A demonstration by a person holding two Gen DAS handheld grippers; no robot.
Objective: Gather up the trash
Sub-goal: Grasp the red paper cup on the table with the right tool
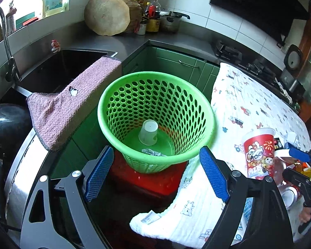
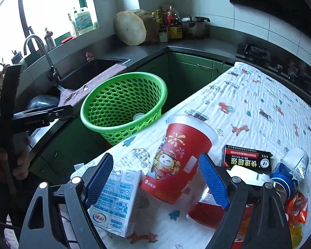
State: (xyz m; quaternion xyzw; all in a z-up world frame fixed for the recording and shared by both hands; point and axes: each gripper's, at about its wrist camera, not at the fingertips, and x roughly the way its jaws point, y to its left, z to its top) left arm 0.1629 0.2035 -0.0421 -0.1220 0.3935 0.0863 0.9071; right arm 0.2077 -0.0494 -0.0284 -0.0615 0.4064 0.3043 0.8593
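Observation:
A green perforated basket (image 1: 155,95) stands on a red stool beside the table and holds a white paper cup (image 1: 148,132) and crumpled paper. It also shows in the right wrist view (image 2: 122,95). My left gripper (image 1: 155,172) is open and empty, just in front of the basket's near rim. My right gripper (image 2: 155,178) is open, its fingers either side of a red printed cup (image 2: 176,157) on the table, not closed on it. A white milk carton (image 2: 114,199), a black box (image 2: 246,157), a blue and white can (image 2: 290,172) and orange wrappers (image 2: 296,207) lie around it.
The table wears a white printed cloth (image 2: 259,108). A sink (image 1: 62,68) with a pink towel (image 1: 72,105) over its edge lies to the left. A wooden chopping block (image 1: 107,14), bottles and a pot stand on the far counter. A stove (image 1: 250,64) lies behind the table.

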